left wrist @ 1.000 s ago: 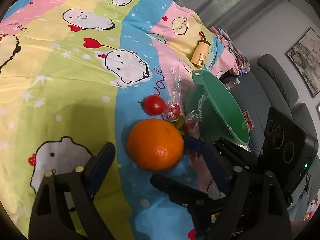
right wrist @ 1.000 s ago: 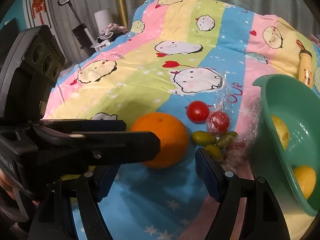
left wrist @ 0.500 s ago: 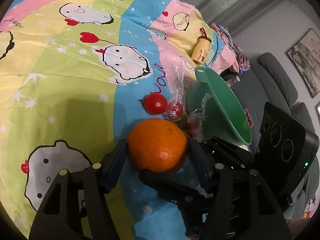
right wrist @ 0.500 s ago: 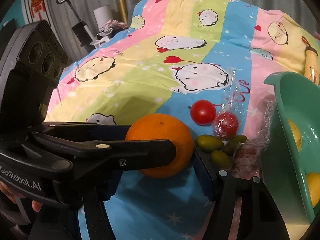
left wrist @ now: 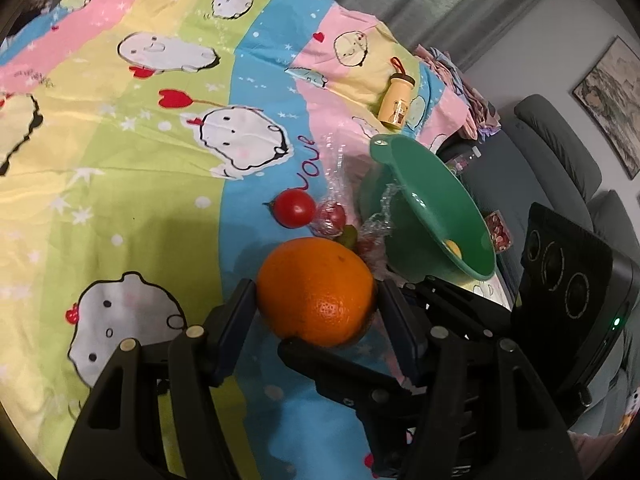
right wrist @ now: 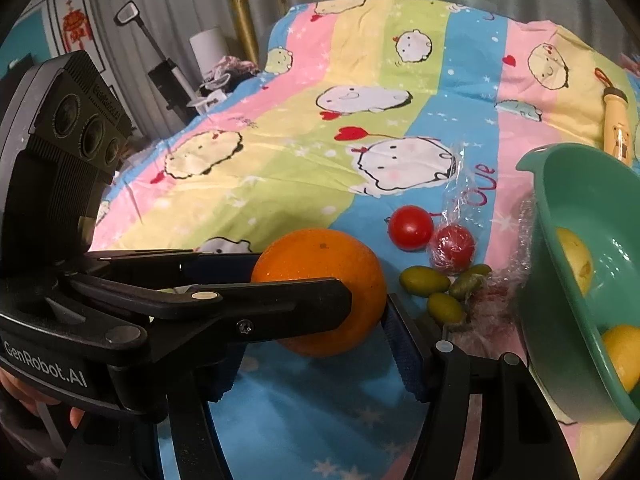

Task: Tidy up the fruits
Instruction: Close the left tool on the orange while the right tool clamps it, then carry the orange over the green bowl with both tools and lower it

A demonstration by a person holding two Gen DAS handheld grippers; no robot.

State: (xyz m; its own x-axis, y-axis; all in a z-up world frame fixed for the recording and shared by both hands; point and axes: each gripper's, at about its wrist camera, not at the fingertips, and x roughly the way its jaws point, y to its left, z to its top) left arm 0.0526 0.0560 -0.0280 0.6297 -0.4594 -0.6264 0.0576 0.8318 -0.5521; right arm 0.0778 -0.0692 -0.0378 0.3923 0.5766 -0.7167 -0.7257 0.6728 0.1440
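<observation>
A big orange [left wrist: 316,292] sits between the pads of my left gripper [left wrist: 316,312], which is shut on it and holds it just above the striped cartoon bedsheet. In the right wrist view the orange [right wrist: 320,264] shows with the left gripper's finger across it. My right gripper [right wrist: 316,344] is open and empty, right behind the orange. A red tomato [right wrist: 411,227], a wrapped red fruit [right wrist: 454,247] and three green olives [right wrist: 425,281] lie beside a green bowl [right wrist: 576,272] holding yellow lemons [right wrist: 574,258].
A yellow bottle [left wrist: 396,100] lies on the sheet beyond the bowl [left wrist: 432,216]. Crumpled clear wrap [left wrist: 376,224] lies against the bowl. A grey sofa [left wrist: 560,148] stands past the bed's right edge. A floor cleaner [right wrist: 168,72] stands at the far left.
My left gripper moved forward around the orange and closed on it. It has lifted it slightly. My right gripper stayed open and edged closer behind the orange.
</observation>
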